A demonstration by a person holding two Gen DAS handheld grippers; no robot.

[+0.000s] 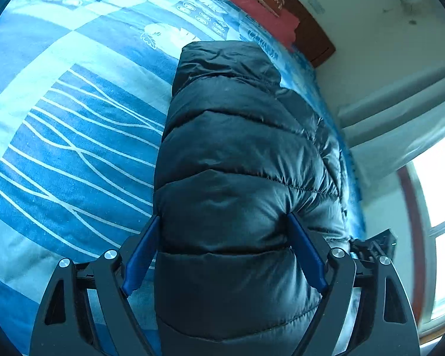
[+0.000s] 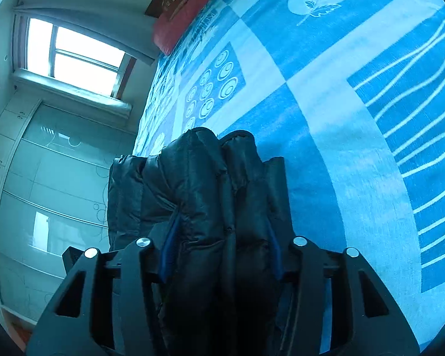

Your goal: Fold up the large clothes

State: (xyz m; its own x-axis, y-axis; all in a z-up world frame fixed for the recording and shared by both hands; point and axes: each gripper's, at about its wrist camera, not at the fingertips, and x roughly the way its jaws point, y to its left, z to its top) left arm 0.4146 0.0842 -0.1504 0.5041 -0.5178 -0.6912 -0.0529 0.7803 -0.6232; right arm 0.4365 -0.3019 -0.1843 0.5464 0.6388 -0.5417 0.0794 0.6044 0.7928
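A black quilted jacket [image 1: 240,160] lies folded into a thick, puffy bundle on the bed [image 1: 59,136], close to the bed's edge on the window side. Its shell is smooth and slightly glossy, stitched across into fat padded ribs that crease where they are squeezed.

The left claw [image 1: 224,231] stands wide, its blue-padded fingers [image 1: 141,255] pressed against both flanks of the bundle, the right-hand pad dimpling the fabric. The right claw [image 2: 221,238] is narrower and grips the bundle's layered end, where several folded edges stack side by side; its pads sink into the padding and are half buried by it. Both claws are matte black plastic with round silver screw heads.

The bed's cover [image 2: 326,136] is a soft woven cloth in blue and pale squares, printed with white branching lines, ringed circles and leaf shapes. A flat red pillow [image 1: 249,6] lies at the bed's head end.
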